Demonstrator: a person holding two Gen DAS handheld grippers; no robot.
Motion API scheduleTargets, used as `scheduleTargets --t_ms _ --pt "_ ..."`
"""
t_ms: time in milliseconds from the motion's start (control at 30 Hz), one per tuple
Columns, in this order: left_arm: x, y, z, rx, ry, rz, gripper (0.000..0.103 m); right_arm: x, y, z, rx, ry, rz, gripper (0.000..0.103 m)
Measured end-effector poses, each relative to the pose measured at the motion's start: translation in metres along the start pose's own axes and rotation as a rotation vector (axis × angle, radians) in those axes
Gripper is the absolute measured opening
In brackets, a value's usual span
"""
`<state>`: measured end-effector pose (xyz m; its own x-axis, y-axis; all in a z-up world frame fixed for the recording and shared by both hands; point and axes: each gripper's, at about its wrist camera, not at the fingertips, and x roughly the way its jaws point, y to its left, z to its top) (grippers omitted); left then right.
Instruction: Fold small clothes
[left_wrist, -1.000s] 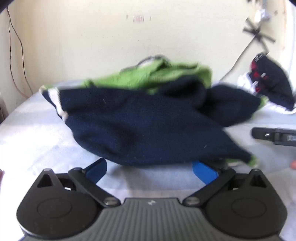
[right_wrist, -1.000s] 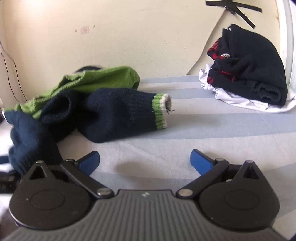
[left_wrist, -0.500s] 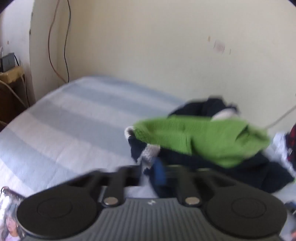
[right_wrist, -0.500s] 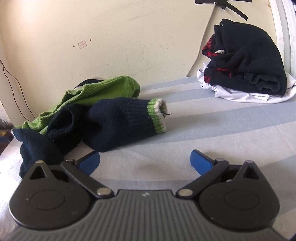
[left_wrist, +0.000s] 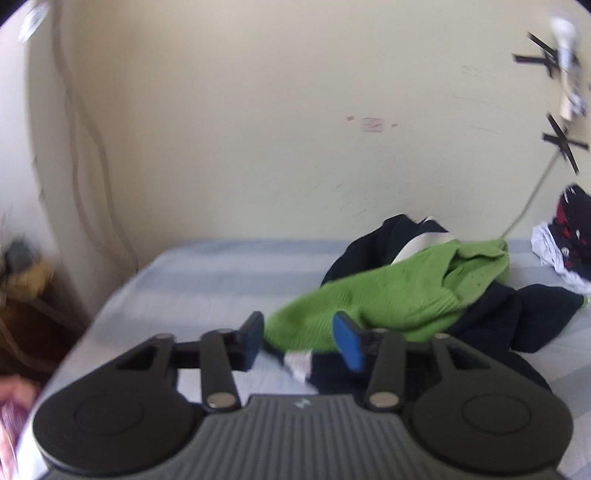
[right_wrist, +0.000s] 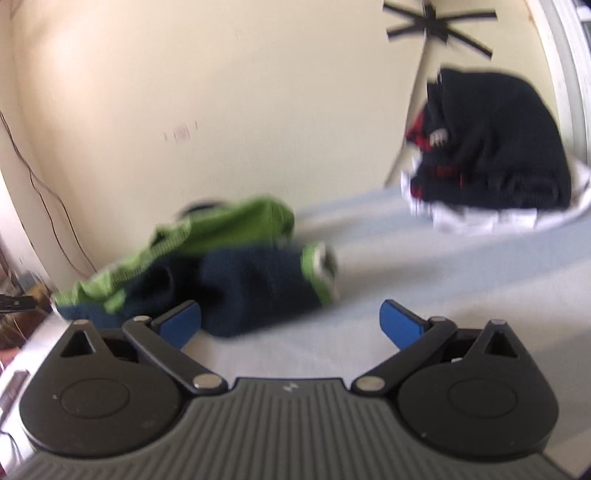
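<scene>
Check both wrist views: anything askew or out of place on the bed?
Mainly the navy-and-green sweater: it lies crumpled near the wall, one cuffed sleeve sticking out, nowhere near flat for folding. A dark clothes pile sits bunched in the far corner. No damage visible.

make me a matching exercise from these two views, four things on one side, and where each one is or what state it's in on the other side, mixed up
Things:
1. left gripper
2. right gripper
3. green and navy sweater
4. dark clothes pile

Places or states:
A. crumpled on the striped bed sheet
B. heaped by the wall at far right
C. wide open, nothing between its fingers
D. partly open around the sweater's near edge

Pairs: 1-D, 2-C, 3-A, 4-B
</scene>
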<state>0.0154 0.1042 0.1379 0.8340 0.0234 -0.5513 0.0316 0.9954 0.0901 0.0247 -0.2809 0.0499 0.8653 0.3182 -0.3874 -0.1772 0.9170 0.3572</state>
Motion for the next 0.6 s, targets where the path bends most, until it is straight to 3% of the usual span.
scheduleTargets --t_ms 67,133,267,367,467,500,533,600 --pt "0.010 -0.017 0.007 0.092 -0.020 -0.030 0.054 -0.001 0.002 0.028 -0.022 -0.048 0.009 0.100" --pt "0.020 -0.039 0.007 0.203 -0.036 -0.073 0.067 0.009 0.009 0.055 -0.094 -0.065 -0.005 0.100" --pt "0.045 -0.070 -0.010 0.367 0.009 -0.110 0.072 0.067 0.022 0.089 -0.289 0.029 -0.002 0.100" --pt "0.067 -0.066 -0.022 0.384 0.063 -0.087 0.071 0.123 0.031 0.093 -0.466 0.143 0.005 0.100" --pt "0.088 -0.037 -0.037 0.301 0.128 -0.091 0.061 0.166 0.038 0.089 -0.591 0.208 0.022 0.101" --pt "0.091 -0.030 -0.038 0.268 0.137 -0.104 0.052 0.179 0.042 0.087 -0.602 0.243 0.048 0.101" --pt "0.093 -0.024 -0.038 0.243 0.142 -0.110 0.034 0.190 0.047 0.087 -0.599 0.279 0.076 0.101" --pt "0.096 -0.017 -0.036 0.215 0.142 -0.127 0.016 0.207 0.057 0.079 -0.595 0.293 0.099 0.096"
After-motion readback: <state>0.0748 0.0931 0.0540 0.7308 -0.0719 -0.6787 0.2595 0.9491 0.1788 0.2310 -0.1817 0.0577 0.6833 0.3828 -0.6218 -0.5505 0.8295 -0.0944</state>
